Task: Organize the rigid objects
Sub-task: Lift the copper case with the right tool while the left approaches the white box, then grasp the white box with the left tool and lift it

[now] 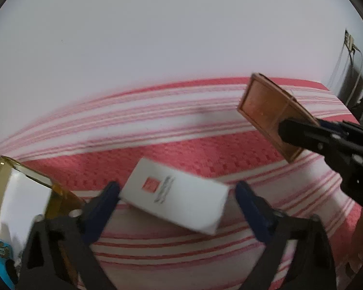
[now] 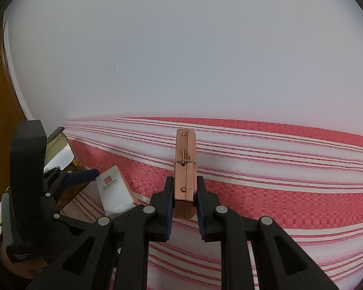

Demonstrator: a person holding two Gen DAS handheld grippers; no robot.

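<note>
A white box (image 1: pixel 174 194) with a red logo lies on the red and white striped cloth (image 1: pixel 205 154), between the open fingers of my left gripper (image 1: pixel 177 199); neither finger clearly touches it. The white box also shows in the right wrist view (image 2: pixel 115 191). My right gripper (image 2: pixel 185 199) is shut on a flat copper-coloured case (image 2: pixel 185 164), held on edge above the cloth. In the left wrist view the copper case (image 1: pixel 266 111) is at the right, held by the right gripper (image 1: pixel 300 134).
A shiny gold and mirror-faced box (image 1: pixel 24 200) stands at the left by my left gripper; it also shows in the right wrist view (image 2: pixel 60 152). A white wall (image 1: pixel 157 36) rises behind the cloth. A brown wooden door (image 2: pixel 2 111) is at far left.
</note>
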